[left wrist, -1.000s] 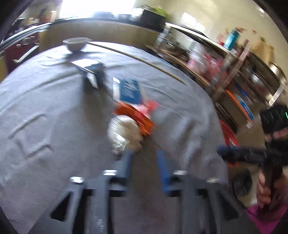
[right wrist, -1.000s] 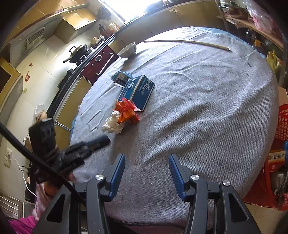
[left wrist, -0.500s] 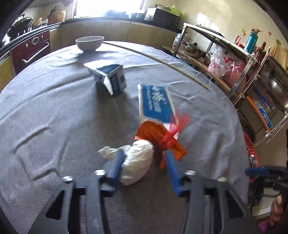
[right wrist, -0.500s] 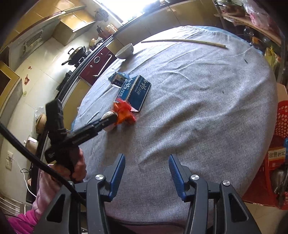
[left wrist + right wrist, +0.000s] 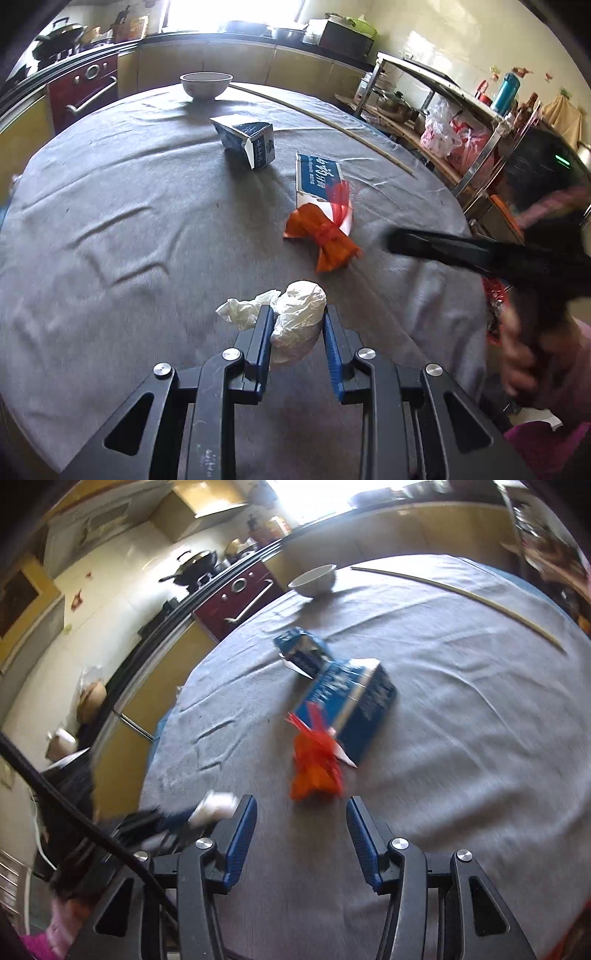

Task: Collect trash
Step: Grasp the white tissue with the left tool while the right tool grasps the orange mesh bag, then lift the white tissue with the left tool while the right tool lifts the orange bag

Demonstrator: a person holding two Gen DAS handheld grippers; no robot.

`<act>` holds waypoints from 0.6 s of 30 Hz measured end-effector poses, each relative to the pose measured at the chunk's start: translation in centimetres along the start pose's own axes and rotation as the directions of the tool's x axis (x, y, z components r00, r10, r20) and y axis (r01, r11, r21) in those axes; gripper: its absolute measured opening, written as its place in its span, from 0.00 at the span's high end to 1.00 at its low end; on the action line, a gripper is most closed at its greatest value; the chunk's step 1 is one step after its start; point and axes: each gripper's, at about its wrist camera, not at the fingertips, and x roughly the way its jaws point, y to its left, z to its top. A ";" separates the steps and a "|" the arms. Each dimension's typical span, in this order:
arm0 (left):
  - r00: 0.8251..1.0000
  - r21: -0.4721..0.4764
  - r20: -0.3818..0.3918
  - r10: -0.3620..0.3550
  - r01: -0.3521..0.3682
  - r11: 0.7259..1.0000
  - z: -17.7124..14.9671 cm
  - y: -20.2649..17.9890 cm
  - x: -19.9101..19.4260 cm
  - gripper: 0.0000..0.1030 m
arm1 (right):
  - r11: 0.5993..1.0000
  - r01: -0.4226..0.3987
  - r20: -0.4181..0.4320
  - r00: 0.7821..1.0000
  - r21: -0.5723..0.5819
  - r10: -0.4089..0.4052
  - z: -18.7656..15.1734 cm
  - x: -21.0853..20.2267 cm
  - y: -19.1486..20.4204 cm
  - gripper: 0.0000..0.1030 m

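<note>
The left gripper (image 5: pixel 297 334) was closing on the crumpled white plastic bag (image 5: pixel 295 325) on the grey tablecloth (image 5: pixel 110 221); the right gripper (image 5: pixel 299 830) gaped empty before the orange net bag (image 5: pixel 314 771); slippery plastic might squirm free.

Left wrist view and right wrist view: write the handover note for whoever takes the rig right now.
Left gripper: jaws closing around the white plastic wad, at the table's near edge.
Right gripper: open, empty, just short of the orange wrapper.
Large blue carton lies behind the wrapper, small blue carton beyond it.
Done: nothing binned in view.
Left: wad, wrapper, both cartons.
</note>
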 end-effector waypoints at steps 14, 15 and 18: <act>1.000 -0.057 -0.014 0.004 -0.005 0.998 -1.4 -0.7 -1.0 0.73 | 0.986 0.124 -0.058 0.990 -0.113 -0.132 0.3 5.1 1.2 0.63; 1.000 -0.059 -0.013 0.004 -0.005 0.998 -1.3 -0.7 -0.9 0.73 | 0.986 0.116 -0.057 0.991 -0.120 -0.124 0.1 4.7 1.2 0.63; 1.000 -0.076 -0.018 0.006 -0.007 0.997 -1.2 -0.5 -0.8 0.73 | 0.986 0.099 -0.061 0.992 -0.132 -0.108 -0.7 3.4 1.1 0.64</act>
